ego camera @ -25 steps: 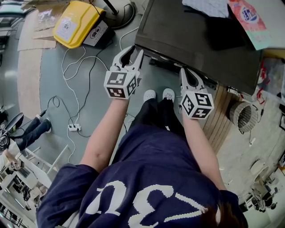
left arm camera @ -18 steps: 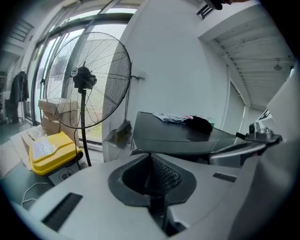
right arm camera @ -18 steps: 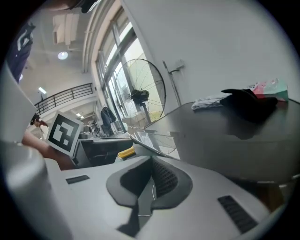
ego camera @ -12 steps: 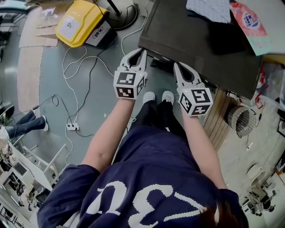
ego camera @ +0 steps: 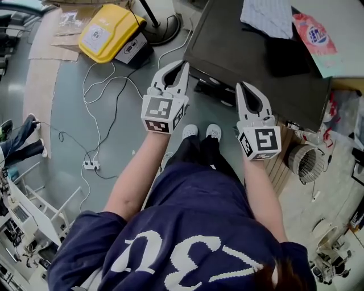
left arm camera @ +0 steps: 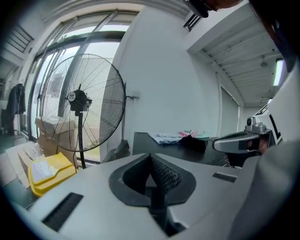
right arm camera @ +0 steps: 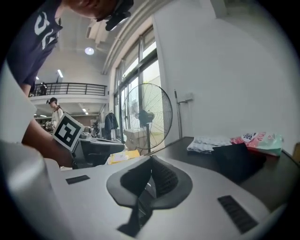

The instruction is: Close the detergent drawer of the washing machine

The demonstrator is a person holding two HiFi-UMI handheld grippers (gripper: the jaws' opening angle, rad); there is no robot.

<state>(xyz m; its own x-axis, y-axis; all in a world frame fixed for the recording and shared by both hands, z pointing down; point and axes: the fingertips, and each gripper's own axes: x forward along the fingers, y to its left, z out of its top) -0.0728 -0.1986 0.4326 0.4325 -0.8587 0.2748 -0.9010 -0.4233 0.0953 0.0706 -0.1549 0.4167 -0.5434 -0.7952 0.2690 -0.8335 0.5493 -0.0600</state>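
washing machine (ego camera: pixel 256 57): black top
case (ego camera: pixel 107 31), upper left: yellow, white label
left gripper (ego camera: pixel 181 67): pale grey, black-and-white marker cube
right gripper (ego camera: pixel 240 86): same
shirt (ego camera: pixel 187 227): navy, white numerals
floor (ego camera: pixel 62 113): grey-green
packet (ego camera: pixel 315 31), upper right: pink

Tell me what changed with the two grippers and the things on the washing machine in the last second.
The left gripper has just closed its jaws, open a second ago, on nothing. Both it and the right gripper lifted toward the camera, beside the washing machine's front edge. The right gripper stayed shut and empty. The cloth and packet on top stayed put.
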